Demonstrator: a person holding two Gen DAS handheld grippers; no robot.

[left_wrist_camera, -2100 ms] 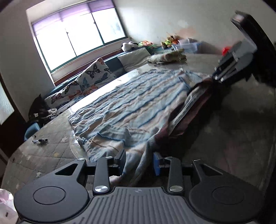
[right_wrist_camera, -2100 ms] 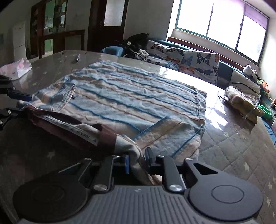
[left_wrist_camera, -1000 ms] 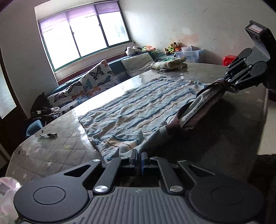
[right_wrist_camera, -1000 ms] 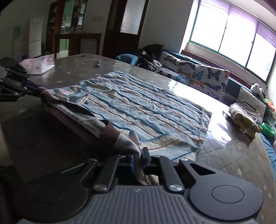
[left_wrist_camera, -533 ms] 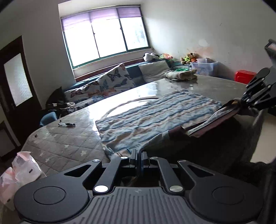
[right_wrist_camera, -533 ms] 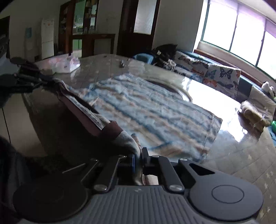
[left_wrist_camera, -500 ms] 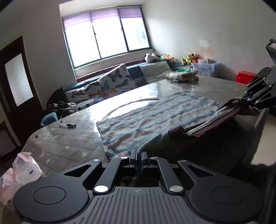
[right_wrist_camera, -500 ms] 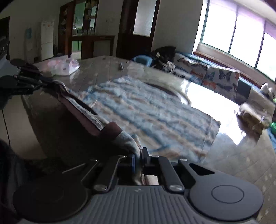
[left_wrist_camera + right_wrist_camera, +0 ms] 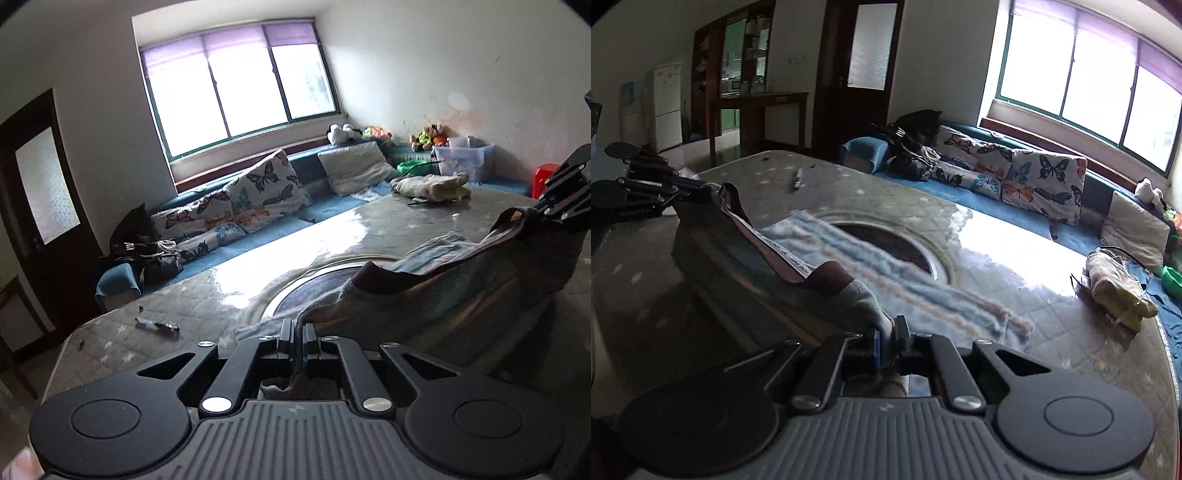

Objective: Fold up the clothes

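Striped shirt (image 9: 746, 243) hangs clamped between left gripper (image 9: 297, 334) and right gripper (image 9: 886, 341) above the table (image 9: 1052, 325).

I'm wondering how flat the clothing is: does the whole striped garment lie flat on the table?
No, the striped garment has its near edge lifted off the table, stretched between the two hand-held grippers, with only its far part resting there.

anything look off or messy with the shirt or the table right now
Nothing looks damaged or spilled. The striped shirt hangs unevenly, its collar edge pinched in the left tool and the right tool while its far hem trails on the table. A stray pen lies near the table's corner.
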